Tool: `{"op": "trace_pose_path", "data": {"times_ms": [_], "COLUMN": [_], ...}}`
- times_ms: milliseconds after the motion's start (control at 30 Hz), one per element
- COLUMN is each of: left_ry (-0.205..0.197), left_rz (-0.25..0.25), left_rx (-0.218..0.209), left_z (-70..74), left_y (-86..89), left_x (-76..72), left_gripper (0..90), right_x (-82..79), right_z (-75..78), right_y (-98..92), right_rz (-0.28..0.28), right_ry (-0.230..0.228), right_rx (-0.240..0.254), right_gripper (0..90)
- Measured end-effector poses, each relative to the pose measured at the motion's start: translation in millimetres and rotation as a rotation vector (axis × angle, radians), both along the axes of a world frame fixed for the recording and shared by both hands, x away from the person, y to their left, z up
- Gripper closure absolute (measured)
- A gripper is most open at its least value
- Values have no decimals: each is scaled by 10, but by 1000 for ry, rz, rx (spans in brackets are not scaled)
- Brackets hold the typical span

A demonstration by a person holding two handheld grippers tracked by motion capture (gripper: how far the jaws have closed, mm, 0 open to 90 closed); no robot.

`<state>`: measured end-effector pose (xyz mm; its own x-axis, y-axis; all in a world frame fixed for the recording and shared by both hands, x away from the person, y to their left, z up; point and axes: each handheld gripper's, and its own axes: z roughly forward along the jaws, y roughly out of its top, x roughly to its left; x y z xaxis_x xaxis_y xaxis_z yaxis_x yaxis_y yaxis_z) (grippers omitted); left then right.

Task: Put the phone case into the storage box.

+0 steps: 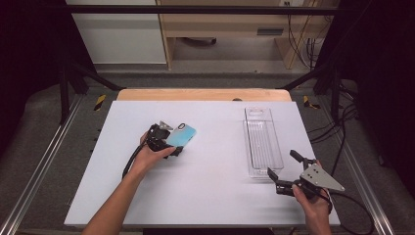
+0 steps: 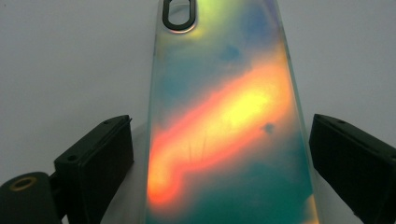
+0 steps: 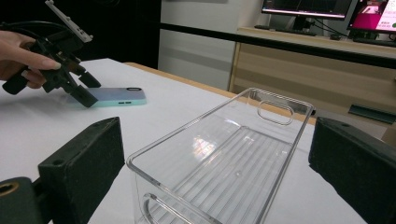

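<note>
A phone case (image 1: 182,135) with a teal back lies flat on the white table (image 1: 210,191), left of centre. In the left gripper view the case (image 2: 224,121) shines teal and orange, its camera cutout at the top. My left gripper (image 1: 175,142) straddles its near end, and a thin gap shows between each jaw and the case's edges. The right gripper view shows that left gripper (image 3: 90,91) tilted down over the case (image 3: 119,97). My right gripper (image 1: 282,163) stands open at the near end of a clear plastic tray (image 1: 247,142), without touching it.
The tray (image 3: 196,121) is long, ribbed and has handle cutouts at both ends; it lies right of centre. A wooden edge borders the table's far side. Beyond stand a wooden desk with monitors (image 3: 306,7), dark frame bars and cables on the floor.
</note>
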<state>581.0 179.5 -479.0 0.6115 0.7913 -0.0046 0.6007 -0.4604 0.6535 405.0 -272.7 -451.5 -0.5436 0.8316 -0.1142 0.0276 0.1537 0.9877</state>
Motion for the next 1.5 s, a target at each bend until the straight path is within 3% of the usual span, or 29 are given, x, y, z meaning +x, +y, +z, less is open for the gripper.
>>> {"op": "trace_pose_path", "data": {"times_ms": [833, 1033, 1500], "left_ry": [-14, -19, -39], "left_rz": [-10, -41, -52], "left_rx": [18, 22, 20], "left_z": [-10, 12, 9], "left_y": [-13, -18, -15], "left_x": [-13, -35, -49], "left_gripper": [65, 151, 162], "right_x": [3, 5, 3], "right_z": [-3, -5, -4], "right_y": [3, 3, -3], "right_rz": [2, 2, 0], "right_ry": [2, 5, 6], "right_rx": [-1, -1, 0], "right_gripper": [37, 37, 37]}}
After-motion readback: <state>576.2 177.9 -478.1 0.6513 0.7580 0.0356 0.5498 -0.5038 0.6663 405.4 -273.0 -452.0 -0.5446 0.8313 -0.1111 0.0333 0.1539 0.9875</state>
